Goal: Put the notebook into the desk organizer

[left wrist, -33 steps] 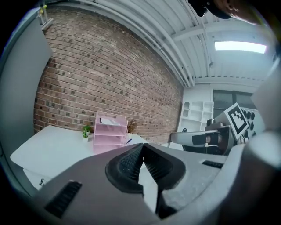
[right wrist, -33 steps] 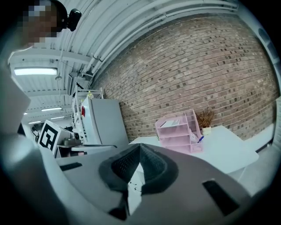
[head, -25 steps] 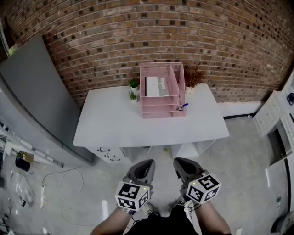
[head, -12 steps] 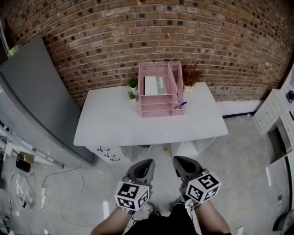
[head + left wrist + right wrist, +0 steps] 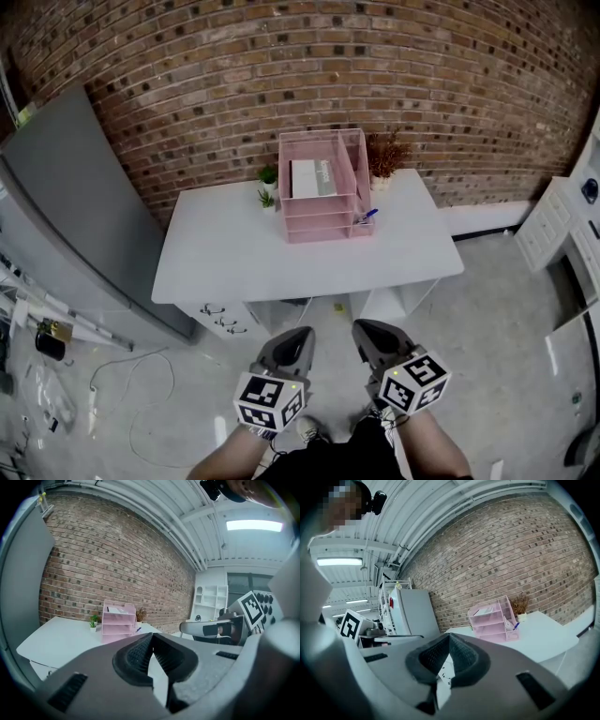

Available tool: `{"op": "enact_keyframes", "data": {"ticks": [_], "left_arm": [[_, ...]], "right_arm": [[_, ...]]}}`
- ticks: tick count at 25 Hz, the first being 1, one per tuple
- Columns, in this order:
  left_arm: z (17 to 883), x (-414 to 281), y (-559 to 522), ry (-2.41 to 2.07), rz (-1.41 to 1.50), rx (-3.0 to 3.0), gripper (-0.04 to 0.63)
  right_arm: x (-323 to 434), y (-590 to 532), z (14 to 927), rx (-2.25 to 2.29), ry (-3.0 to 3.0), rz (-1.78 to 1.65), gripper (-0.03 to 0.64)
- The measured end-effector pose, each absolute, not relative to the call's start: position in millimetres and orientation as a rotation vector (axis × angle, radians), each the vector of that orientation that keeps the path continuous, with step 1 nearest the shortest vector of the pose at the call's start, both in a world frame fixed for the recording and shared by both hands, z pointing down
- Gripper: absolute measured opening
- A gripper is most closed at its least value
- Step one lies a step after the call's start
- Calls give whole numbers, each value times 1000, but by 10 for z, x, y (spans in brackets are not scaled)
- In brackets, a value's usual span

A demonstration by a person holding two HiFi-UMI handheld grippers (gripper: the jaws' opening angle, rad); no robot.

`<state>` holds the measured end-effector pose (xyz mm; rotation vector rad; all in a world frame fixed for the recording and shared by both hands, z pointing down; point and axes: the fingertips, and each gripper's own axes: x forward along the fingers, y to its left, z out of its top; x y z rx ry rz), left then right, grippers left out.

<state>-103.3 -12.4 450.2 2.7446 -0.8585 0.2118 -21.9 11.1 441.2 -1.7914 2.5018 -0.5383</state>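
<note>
While both tools hang low at the bottom of the head view, well apart from the white desk, the left gripper has its jaws pressed together at the tips with nothing between them. The right gripper is closed in the same way, also with nothing in it. They point side by side toward the desk, near each other but not touching. The notebook is lying flat in the top tray of the pink desk organizer. Its grey band is on the right side and runs from the tray's open front toward the brick wall; which of its sides is the longer one I cannot tell from here. The organizer stands at the back edge of the desk, near the wall, with its open side facing the person. A blue pen sticks out of its narrow right compartment. Two small green plants stand just beside it on the left, and a dried plant in a pot stands just beside it on the right. In front of the organizer and to its left the desk top is a wide bare surface up to the front edge. Between the grippers and this edge is open grey floor, with a thin cable on it at the left. A tall grey cabinet stands near the desk's left end, and a white cabinet stands apart on the right.
</note>
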Motion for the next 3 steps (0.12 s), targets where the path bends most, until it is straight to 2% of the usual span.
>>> {"op": "enact_keyframes", "data": {"ticks": [3], "left_arm": [[4506,-1033,-119,-855,212,2748,6]], "right_arm": [[-222,118,4427,-1793,2502,-538,3]]}}
